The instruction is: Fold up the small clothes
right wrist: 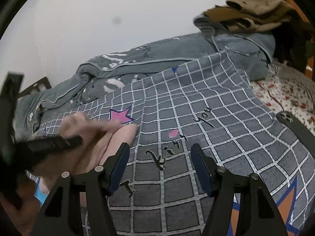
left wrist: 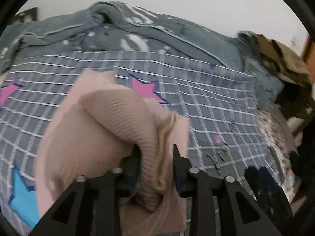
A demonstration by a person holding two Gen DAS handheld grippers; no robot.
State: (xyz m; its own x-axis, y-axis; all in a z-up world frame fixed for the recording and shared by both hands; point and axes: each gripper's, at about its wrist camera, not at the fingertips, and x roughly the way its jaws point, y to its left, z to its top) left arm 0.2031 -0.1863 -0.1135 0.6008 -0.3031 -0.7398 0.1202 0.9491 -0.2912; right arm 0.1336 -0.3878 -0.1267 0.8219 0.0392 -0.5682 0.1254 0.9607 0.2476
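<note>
left gripper (left wrist: 155,153) clamping pink garment (left wrist: 110,118), checked blanket (left wrist: 206,106)

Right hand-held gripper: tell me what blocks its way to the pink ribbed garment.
Nothing visible blocks it. The right hand-held gripper is open over the grey checked blanket, and the pink ribbed knit garment lies just left of it. The left hand-held gripper already pinches that garment.

A grey checked blanket (right wrist: 196,118) with pink stars (right wrist: 121,115) covers the bed, a grey quilt (right wrist: 137,63) lies behind it, brown clothes (right wrist: 252,11) on top, and a floral sheet (right wrist: 285,90) beside.
</note>
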